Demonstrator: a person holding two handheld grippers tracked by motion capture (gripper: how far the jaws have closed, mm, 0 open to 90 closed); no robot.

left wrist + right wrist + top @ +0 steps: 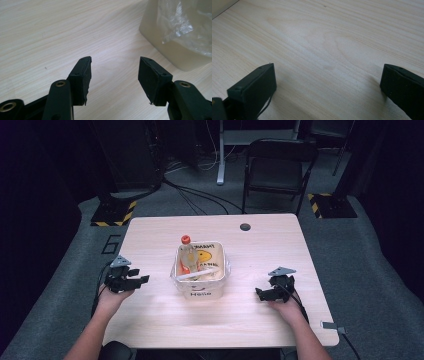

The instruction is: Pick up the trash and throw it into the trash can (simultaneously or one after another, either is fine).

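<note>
- the pale, wood-grain rectangular table (150,240) carries one cream square plastic tub (200,287) near its middle, between the two hands.
- the tub has a clear crinkled plastic liner (226,270) over its rim and a dark word printed on its near wall.
- inside the tub a clear plastic bottle with an orange cap (186,251) leans, cap end up toward the far left corner, its neck rising above the rim.
- a white strip-like piece (197,273) lies across the tub's contents; what it is i cannot tell. a yellow printed shape (204,255) shows on the tub's far side.
- the left gripper (141,280), black with a grey three-cornered plate on top, sits low over the table just left of the tub, jaws pointing at it.
- in the left gripper view the left gripper (114,68) has its jaws parted about halfway with bare wood between them; the tub's corner (160,42) lies near, ahead and to the right, not touched.
- the right gripper (261,293) rests low on the table to the right of the tub, well apart from it, jaws pointing at it.
- in the right gripper view the right gripper (328,75) has its jaws spread wide, nothing between them but tabletop.
- a dark round grommet hole (245,226) sits near the table's far edge.
- a black folding chair (277,170) stands beyond the table on the grey floor.
</note>
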